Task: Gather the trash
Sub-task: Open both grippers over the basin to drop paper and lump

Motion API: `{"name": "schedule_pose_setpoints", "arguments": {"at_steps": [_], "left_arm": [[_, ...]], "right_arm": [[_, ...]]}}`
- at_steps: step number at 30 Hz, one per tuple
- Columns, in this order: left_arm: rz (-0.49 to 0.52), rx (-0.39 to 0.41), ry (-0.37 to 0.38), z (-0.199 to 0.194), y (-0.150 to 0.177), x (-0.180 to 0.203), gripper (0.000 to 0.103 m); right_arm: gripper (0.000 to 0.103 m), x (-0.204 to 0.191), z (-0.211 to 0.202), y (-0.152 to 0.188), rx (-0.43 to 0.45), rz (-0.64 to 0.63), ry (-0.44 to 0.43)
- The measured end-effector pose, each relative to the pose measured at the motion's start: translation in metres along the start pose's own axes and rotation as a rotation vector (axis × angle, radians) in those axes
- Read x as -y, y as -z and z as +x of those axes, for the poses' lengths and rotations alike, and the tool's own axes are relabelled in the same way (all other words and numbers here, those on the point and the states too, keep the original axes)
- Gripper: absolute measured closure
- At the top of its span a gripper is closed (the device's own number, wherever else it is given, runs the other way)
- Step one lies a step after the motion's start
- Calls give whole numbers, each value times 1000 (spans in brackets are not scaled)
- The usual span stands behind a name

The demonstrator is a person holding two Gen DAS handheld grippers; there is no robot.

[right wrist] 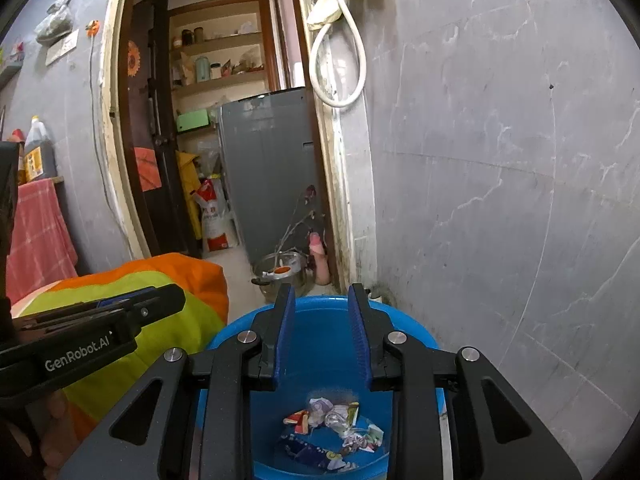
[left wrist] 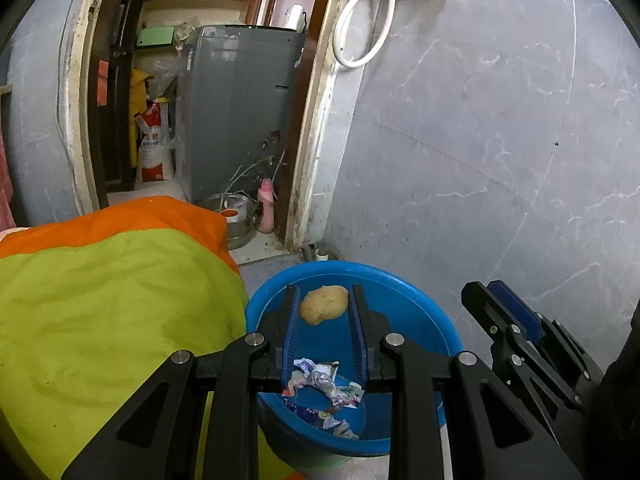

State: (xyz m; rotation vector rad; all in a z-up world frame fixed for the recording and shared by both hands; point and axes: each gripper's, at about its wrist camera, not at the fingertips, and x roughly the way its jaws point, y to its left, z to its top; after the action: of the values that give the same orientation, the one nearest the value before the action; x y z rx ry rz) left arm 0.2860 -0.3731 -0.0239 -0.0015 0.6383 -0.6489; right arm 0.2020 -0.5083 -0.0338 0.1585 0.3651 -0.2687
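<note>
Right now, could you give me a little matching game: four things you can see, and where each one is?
Things:
1. tan lump
2. crumpled wrappers
3. white hose
4. pink bottle

Places:
A. hanging on the grey wall
B. at the bottom of the blue basin
C. standing on the floor by the door frame
D. between the fingers of the left gripper

Pairs: 1-D, 2-B, 3-A, 4-C
</note>
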Motion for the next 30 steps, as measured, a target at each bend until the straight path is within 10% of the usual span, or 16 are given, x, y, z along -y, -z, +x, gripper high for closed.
{"name": "schedule_pose_setpoints", "arguments": {"at_steps": [19,30], "left_arm": [[-21,-11,9,4,0,-5,71],[-75,40,-37,-12,-3,-15,39]], "right_arm": [[73,3,-2,1,4,25,17],[62,3,-12,-5,33,35,31]]}}
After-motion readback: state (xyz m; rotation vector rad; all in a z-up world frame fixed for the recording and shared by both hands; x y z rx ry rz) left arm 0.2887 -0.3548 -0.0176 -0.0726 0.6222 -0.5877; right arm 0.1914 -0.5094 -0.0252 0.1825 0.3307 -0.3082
